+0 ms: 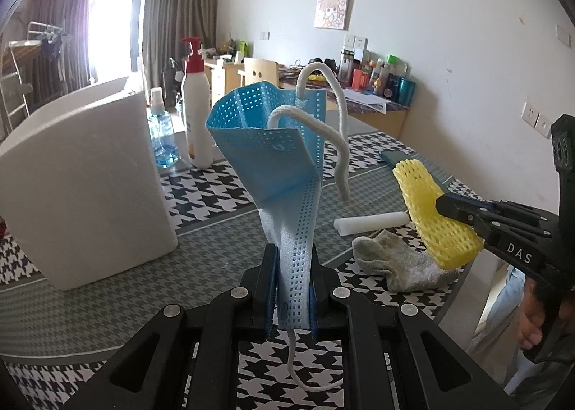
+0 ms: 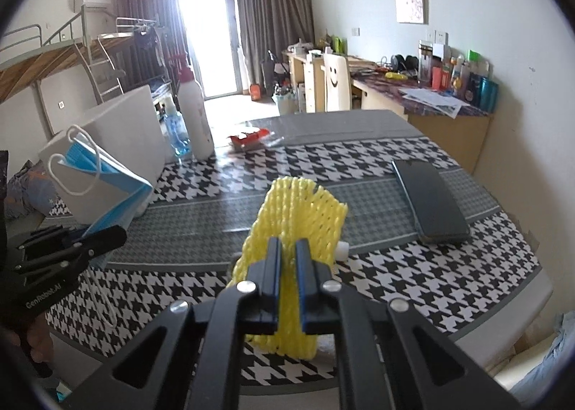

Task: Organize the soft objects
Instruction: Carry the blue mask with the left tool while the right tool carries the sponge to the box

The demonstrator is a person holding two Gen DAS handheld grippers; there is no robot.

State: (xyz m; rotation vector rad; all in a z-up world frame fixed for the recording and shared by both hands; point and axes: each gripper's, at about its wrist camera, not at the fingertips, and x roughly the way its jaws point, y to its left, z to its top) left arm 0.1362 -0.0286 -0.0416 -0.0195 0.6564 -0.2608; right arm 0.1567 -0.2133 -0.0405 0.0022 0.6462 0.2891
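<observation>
Both hands are loaded above the table (image 2: 395,172). The left gripper (image 1: 294,280) is clamped on one end of a blue mask (image 1: 267,151), which stands up from the jaws with its ear loops flopping over. The right gripper (image 2: 287,262) is clamped on a yellow foam net (image 2: 294,215), held clear of the tabletop.

The white box (image 1: 82,187) sits just left of the mask and looks like the place these are headed. From here I can't see over its rim, so I can't say what is in it, if anything.

To do this step well, I'd bring the mask over the box's open top first, since it is the nearer one, and lower it until the trailing loop under the gripper is past the rim before letting go; otherwise the loop may snag on the wall. The net is springy and may bounce, so release it low.

To the right of the box, on the table, lie a grey sock (image 1: 391,262) and a white foam roll (image 1: 370,222), not yet picked up. A phone (image 2: 429,199) lies farther right.
</observation>
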